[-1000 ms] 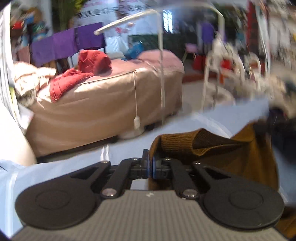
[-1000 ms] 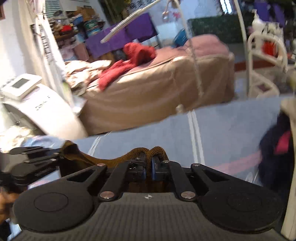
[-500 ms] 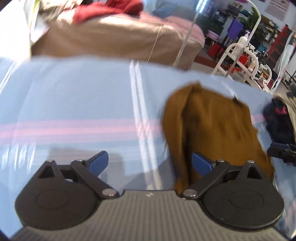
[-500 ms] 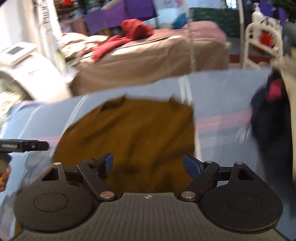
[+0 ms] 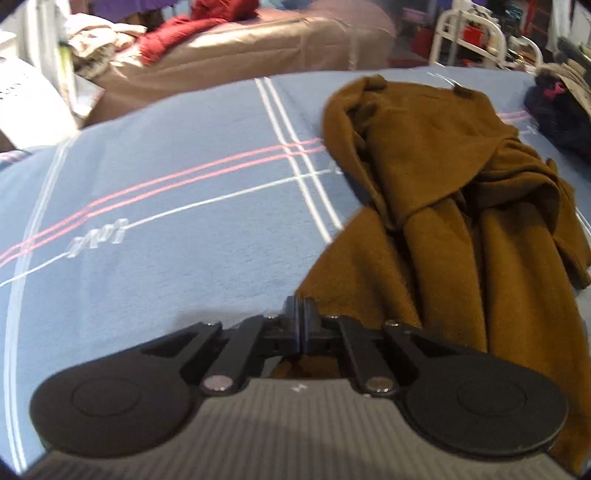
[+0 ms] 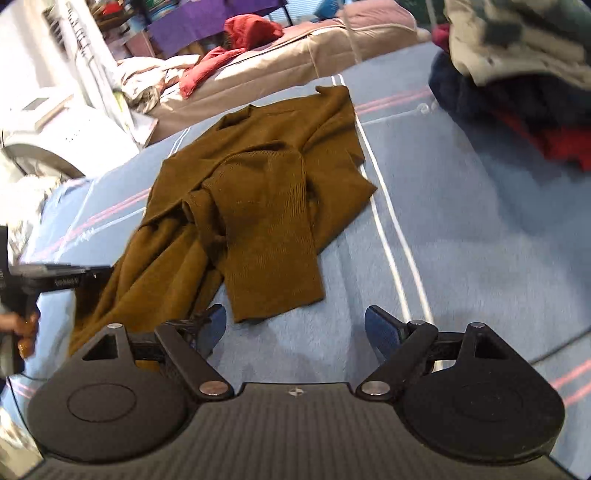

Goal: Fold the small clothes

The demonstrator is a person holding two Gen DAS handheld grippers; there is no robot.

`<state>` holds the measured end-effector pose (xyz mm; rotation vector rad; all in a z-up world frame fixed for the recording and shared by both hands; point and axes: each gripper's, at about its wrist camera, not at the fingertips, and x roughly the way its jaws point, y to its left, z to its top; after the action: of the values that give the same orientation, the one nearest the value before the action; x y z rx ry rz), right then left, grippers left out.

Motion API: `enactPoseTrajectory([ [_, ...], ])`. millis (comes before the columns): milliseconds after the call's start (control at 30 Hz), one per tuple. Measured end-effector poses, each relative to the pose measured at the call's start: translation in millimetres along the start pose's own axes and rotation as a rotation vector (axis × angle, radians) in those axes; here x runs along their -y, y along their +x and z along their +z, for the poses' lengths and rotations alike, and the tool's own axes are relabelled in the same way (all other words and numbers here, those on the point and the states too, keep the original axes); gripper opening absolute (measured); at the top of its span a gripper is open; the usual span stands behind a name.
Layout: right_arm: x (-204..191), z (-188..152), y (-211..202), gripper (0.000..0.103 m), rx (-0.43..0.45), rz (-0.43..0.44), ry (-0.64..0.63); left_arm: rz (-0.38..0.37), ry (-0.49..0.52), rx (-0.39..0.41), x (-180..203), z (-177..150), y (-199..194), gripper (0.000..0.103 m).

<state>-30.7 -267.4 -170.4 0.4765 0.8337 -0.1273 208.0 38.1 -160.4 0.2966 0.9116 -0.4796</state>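
Note:
A brown knit sweater [image 6: 258, 192] lies spread and rumpled on a blue striped bedspread [image 6: 461, 229], with one sleeve folded across its body. In the left wrist view the sweater [image 5: 461, 206] fills the right side. My left gripper [image 5: 300, 314] is shut on the sweater's near left hem corner. My right gripper [image 6: 295, 328] is open and empty, just above the bedspread at the sweater's near edge. The left gripper's body [image 6: 55, 280] shows at the left edge of the right wrist view.
A pile of dark, red and pale clothes [image 6: 517, 74] sits at the bedspread's far right. Beyond it stands a tan bed [image 5: 240, 48] with red garments [image 5: 177, 33]. A white machine [image 6: 48, 133] stands at the left, a white rack [image 5: 480, 37] at the far right.
Both grippers let go of the sweater, which dropped flat on the bedspread. My left gripper then closed on its near hem corner. My right gripper stays open.

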Motion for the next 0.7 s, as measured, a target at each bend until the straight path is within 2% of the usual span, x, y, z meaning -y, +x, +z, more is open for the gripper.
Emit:
enactPoseTrajectory([
  [133,-3.8,-6.5,-6.8,0.103,0.006,0.016,0.013,0.057,-0.191,0.061,-43.5,-24.7,-48.1,0.002],
  [167,-4.6,-7.7,-8.6,0.103,0.012,0.022,0.006,0.086,-0.233,0.061,-57.4,-33.2,-63.3,0.002],
  [267,-5.6,-9.3,-7.2,0.103,-0.004,0.023,0.008,0.111,-0.401,0.048,-101.0,-70.1,-102.5,0.002],
  [300,-6.5,-10.3,-5.4,0.103,-0.010,0.029,0.014,0.158,-0.439,0.029,-112.0,-83.3,-112.0,0.000],
  [367,-9.8,-11.5,-0.7,0.103,-0.035,0.066,0.024,0.348,-0.407,0.003,-122.3,-106.4,-127.3,0.000],
  [400,-13.3,-13.0,2.5,0.103,-0.059,0.093,0.024,0.379,-0.408,-0.022,-128.8,-118.2,-132.2,0.000],
  [500,-27.7,-25.2,12.3,0.103,-0.135,0.217,0.037,0.265,-0.585,-0.024,-151.6,-148.7,-143.7,0.002],
  [600,-48.6,-41.6,20.2,0.103,-0.187,0.306,-0.008,0.245,-0.521,0.015,-140.3,-148.9,-142.4,0.020],
  [633,-54.0,-45.6,21.8,0.103,-0.199,0.314,-0.012,0.223,-0.487,0.036,-133.8,-142.1,-138.8,0.044],
  [667,-58.3,-48.8,23.1,0.103,-0.208,0.329,-0.013,0.181,-0.461,0.046,-127.5,-133.6,-132.4,0.076],
  [700,-62.4,-51.8,24.3,0.103,-0.221,0.349,-0.008,0.134,-0.437,0.044,-120.3,-124.1,-124.8,0.086],
])
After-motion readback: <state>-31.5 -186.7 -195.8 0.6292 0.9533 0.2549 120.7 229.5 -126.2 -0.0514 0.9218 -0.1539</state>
